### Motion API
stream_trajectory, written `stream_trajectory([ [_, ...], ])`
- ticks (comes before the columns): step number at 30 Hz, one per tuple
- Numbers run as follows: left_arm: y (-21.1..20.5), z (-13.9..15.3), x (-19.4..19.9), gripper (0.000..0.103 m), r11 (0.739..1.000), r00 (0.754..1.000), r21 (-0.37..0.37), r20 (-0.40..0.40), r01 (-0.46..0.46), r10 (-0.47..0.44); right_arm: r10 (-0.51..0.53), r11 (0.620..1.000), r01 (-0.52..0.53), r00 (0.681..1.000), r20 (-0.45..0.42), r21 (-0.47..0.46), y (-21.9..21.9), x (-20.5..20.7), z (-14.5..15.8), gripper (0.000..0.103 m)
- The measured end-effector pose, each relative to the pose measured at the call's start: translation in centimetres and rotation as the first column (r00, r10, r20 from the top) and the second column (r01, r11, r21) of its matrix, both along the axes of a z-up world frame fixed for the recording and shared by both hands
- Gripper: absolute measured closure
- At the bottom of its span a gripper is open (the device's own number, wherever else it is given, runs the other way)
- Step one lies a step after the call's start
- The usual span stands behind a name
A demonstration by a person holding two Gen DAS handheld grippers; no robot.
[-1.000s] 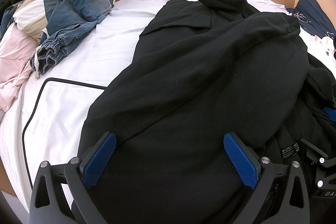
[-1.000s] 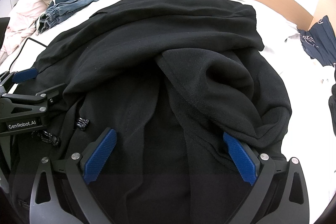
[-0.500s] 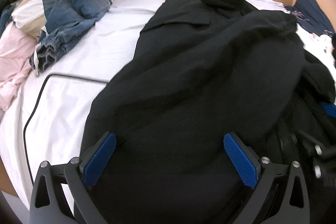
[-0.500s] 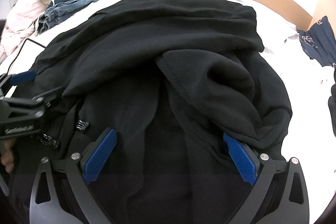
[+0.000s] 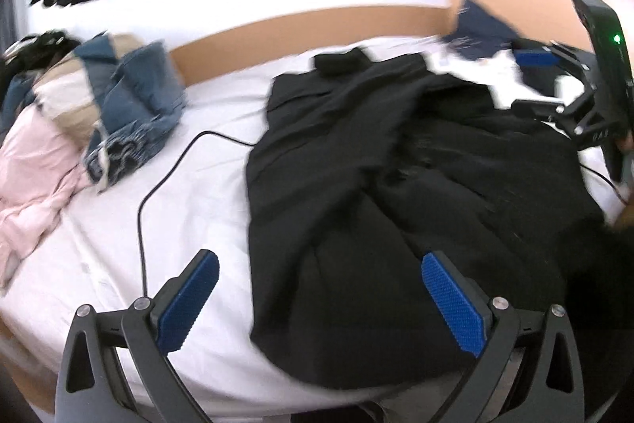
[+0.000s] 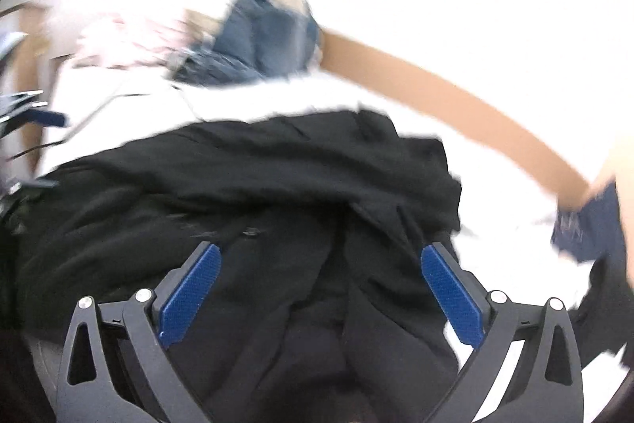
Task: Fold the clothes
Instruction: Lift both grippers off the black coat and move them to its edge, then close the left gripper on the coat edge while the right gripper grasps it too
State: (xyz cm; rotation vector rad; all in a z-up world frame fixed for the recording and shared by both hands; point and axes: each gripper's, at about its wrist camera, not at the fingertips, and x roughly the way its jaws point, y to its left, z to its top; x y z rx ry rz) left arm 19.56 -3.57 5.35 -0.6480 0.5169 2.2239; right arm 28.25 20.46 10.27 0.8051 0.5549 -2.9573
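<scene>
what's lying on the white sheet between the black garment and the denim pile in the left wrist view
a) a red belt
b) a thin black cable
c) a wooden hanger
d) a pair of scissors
b, a thin black cable snakes across the white sheet between the black garment and the denim pile.

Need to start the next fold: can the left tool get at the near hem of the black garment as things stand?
Probably yes. The left tool is open and empty, and the black garment lies flat on the white sheet right ahead of it, its near hem uncovered. The black cable lies off to the side.
</scene>
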Motion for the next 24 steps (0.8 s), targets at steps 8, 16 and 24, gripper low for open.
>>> stream_trajectory([
  [8,1.2,-1.5,6.8,0.001,0.940,0.945,-0.155,-0.075,0.304,-0.318,0.210,0.916,-0.280,0.945,0.249,0.287,-5.1,8.3,-5.1,0.000],
  [16,2.5,-4.3,9.6,0.009,0.887,0.920,-0.349,-0.136,0.303,-0.367,0.252,0.828,-0.357,0.926,0.281,0.433,-6.9,10.5,-7.6,0.000],
  [24,5.7,-6.7,11.4,0.023,0.804,0.843,-0.509,-0.247,0.307,-0.478,0.222,0.754,-0.306,0.952,0.212,0.582,-8.0,10.0,-10.7,0.005],
])
